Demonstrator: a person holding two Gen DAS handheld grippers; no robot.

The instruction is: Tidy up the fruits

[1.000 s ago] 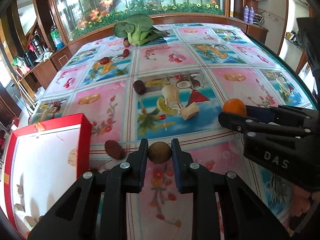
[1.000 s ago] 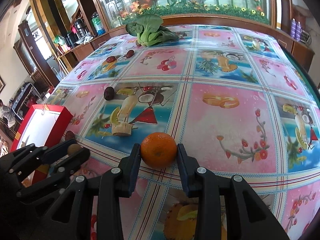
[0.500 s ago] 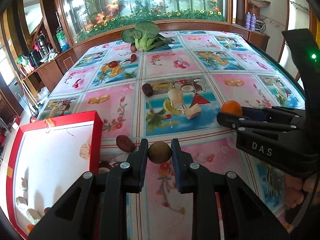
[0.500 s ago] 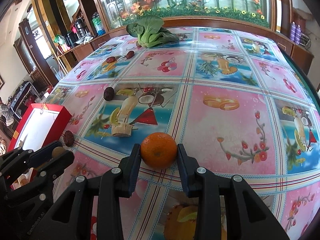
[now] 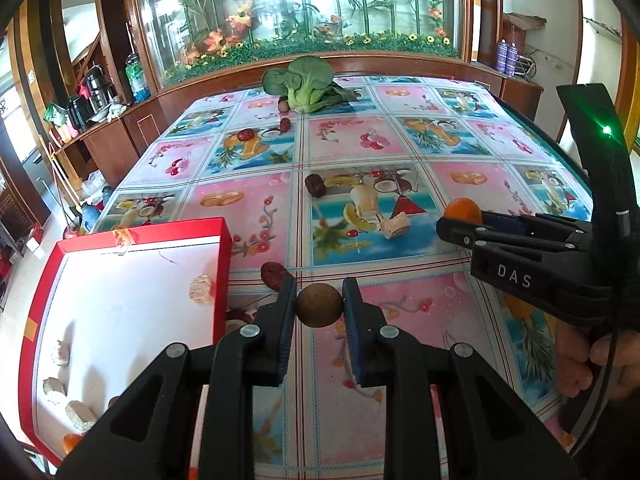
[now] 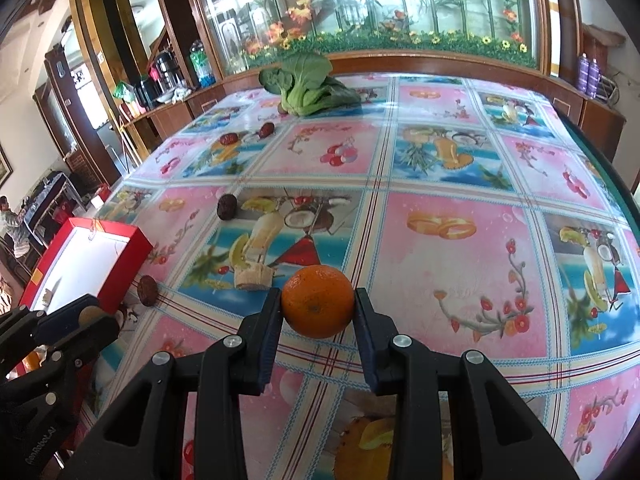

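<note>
1. Left gripper [image 5: 319, 305] clamps a small brown fruit [image 5: 319, 305] between its pads; red box [image 5: 224, 236] lies just to its left.
2. Right gripper [image 6: 317, 309] grips an orange [image 6: 318, 301]; banana piece [image 6: 253, 278] sits just ahead-left on the tablecloth [image 6: 460, 264].

Counter cover: fruit-print cloth [image 6: 460, 184] in pink and blue squares.
Far edge: leafy green vegetable [image 5: 306, 84].
Behind: glass cabinet [image 5: 304, 8] with artificial flowers.
</note>
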